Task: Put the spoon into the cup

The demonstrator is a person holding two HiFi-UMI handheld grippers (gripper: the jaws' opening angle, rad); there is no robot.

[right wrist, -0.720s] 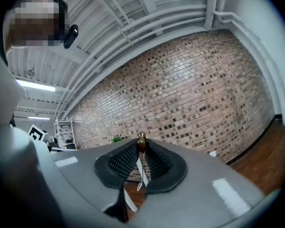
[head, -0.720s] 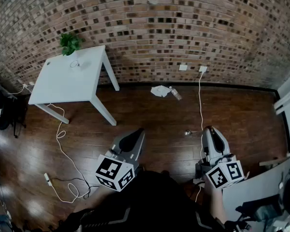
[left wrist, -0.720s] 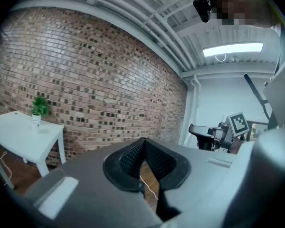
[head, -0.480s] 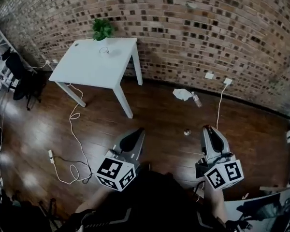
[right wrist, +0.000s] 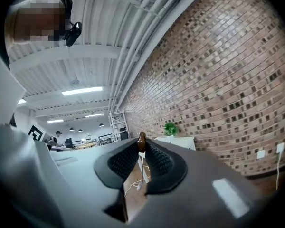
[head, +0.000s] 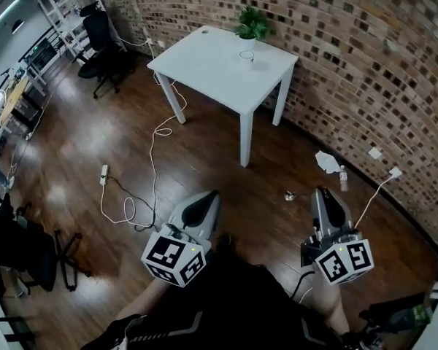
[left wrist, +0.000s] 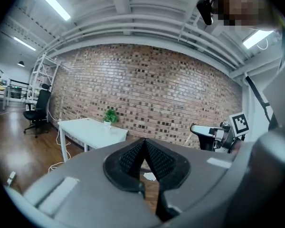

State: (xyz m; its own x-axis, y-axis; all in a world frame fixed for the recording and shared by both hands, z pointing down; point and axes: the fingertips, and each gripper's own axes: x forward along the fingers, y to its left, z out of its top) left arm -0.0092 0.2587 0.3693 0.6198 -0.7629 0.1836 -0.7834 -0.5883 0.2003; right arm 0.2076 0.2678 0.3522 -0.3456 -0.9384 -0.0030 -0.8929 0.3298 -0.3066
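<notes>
Right gripper (head: 324,195): jaws nearly together, clamped on the spoon (right wrist: 141,141). Only a small dark brown end of it shows, pinched at the very tips of the ribbed pads. Gripper held about level, out in front of the person's body.

Left gripper (head: 208,197): jaws closed tip to tip, nothing between them. Tilted slightly downward, held beside the right one with a gap between the two.

Cup (head: 247,55): a small clear one, upright on the white table (head: 212,60), just beside a potted plant (head: 252,24) at the table's wall-side edge. Table stands against the brick wall (head: 365,64), well apart from both grippers, with open wooden floor (head: 204,152) between. Spoon not yet anywhere near the cup.

Floor notes: a white cable (head: 157,133) trails from the table's side down to a power strip (head: 103,175). Crumpled paper (head: 326,161) and a plastic bottle (head: 342,175) lie near the foot of the wall, ahead of the right gripper. A black office chair (head: 98,39) stands past the table, by some shelving.
</notes>
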